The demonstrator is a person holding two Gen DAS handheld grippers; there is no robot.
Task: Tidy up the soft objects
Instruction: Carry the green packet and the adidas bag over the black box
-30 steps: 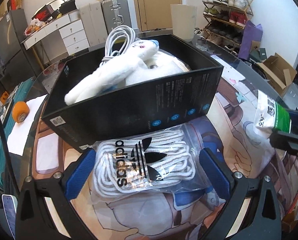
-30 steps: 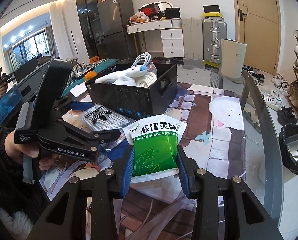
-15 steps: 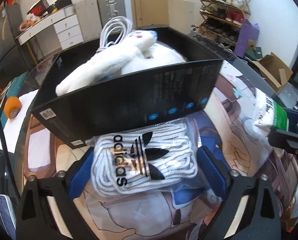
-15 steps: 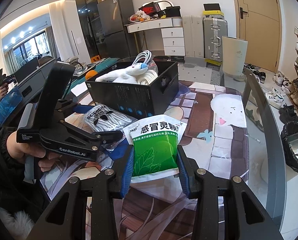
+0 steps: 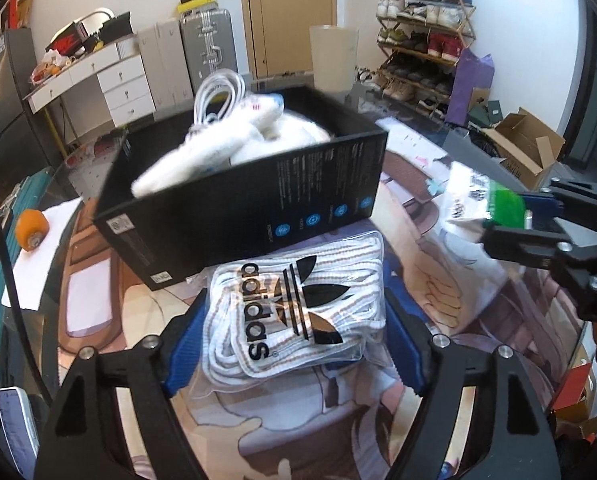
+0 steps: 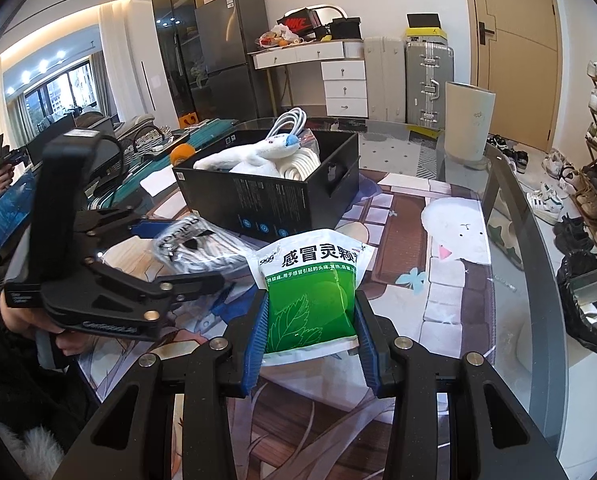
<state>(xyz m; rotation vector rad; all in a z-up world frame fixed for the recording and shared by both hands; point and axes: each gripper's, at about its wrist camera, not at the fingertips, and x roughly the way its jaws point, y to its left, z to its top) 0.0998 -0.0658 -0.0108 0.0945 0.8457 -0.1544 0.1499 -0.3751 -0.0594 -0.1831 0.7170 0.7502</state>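
Observation:
My left gripper (image 5: 294, 344) is shut on a clear bag of white adidas laces (image 5: 294, 304) and holds it just in front of the black box (image 5: 258, 204). The box holds a white plush toy (image 5: 218, 148) and a coiled white cable (image 5: 218, 92). My right gripper (image 6: 310, 332) is shut on a green and white medicine pouch (image 6: 312, 292) and holds it above the table mat. The right gripper (image 5: 538, 232) shows at the right of the left wrist view. The left gripper (image 6: 114, 272) and the laces (image 6: 194, 248) show in the right wrist view, left of the pouch.
The printed table mat (image 6: 450, 280) covers a glass table (image 6: 538, 320). An orange wheel (image 5: 30, 228) lies on white paper left of the box. A phone (image 5: 16, 424) lies at the near left edge. A black bag (image 6: 586, 304) is beyond the right edge.
My left gripper has closed on the bag of laces and lifted it slightly toward the box. My right gripper keeps its hold on the pouch, almost still.

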